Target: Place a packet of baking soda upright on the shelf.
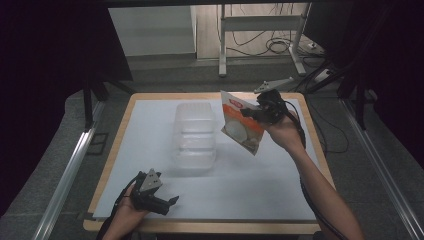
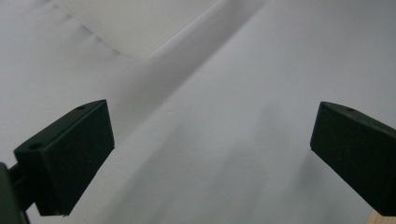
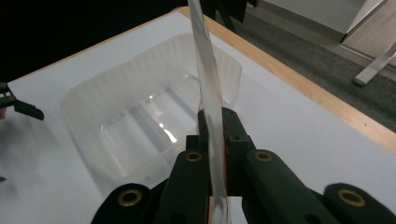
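A flat orange and white snack pouch (image 1: 242,125) hangs in the air right of the clear plastic tub (image 1: 194,134), above the white sheet. My right gripper (image 1: 252,113) is shut on the pouch's right edge. In the right gripper view the pouch (image 3: 208,88) stands edge-on between the closed jaws, with the empty tub (image 3: 154,107) beyond it. My left gripper (image 1: 171,203) rests near the table's front left edge, held by a hand. Its jaws stand wide apart in the left gripper view, and its black pads (image 2: 70,158) have only the white sheet between them.
A white sheet (image 1: 150,120) covers the wooden table (image 1: 320,150). Behind the table stand a white desk frame (image 1: 260,30) and loose cables (image 1: 280,47) on the floor. Metal rails (image 1: 65,175) run along both sides.
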`<state>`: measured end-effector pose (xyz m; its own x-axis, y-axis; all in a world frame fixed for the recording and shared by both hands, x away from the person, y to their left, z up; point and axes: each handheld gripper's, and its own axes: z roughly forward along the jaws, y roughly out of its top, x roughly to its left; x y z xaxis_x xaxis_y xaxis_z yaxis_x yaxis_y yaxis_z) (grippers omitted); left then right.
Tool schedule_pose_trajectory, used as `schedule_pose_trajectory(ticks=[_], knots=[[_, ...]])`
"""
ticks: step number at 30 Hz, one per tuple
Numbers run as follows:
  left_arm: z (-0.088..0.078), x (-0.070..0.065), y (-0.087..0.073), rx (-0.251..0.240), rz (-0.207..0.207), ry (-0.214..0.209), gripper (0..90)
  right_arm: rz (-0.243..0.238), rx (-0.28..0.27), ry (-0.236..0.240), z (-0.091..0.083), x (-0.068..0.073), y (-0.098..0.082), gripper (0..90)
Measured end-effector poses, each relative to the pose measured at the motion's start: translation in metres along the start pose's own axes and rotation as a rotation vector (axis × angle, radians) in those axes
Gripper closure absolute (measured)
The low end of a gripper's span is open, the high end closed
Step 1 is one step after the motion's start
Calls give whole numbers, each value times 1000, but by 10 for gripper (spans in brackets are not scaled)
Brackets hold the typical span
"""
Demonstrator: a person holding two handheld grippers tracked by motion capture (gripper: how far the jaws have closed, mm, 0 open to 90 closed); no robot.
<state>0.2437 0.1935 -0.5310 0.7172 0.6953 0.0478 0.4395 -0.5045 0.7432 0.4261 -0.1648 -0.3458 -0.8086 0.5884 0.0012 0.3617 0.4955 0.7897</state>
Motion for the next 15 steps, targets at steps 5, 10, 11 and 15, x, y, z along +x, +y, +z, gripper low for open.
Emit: schedule_pose_trajectory(ticks=[5,10,11,15], knots=[[0,0,0,-2,0,1,0,-14,-2,9,10,2,17,883],[0,0,0,-3,-3,0,0,-29,4,13,26,3,31,883],[0,0,0,-3,-3,0,0,-29,4,13,26,3,31,883],[-1,0,0,-4,-3,-2,0,-29,1,24,36,5,38,883]])
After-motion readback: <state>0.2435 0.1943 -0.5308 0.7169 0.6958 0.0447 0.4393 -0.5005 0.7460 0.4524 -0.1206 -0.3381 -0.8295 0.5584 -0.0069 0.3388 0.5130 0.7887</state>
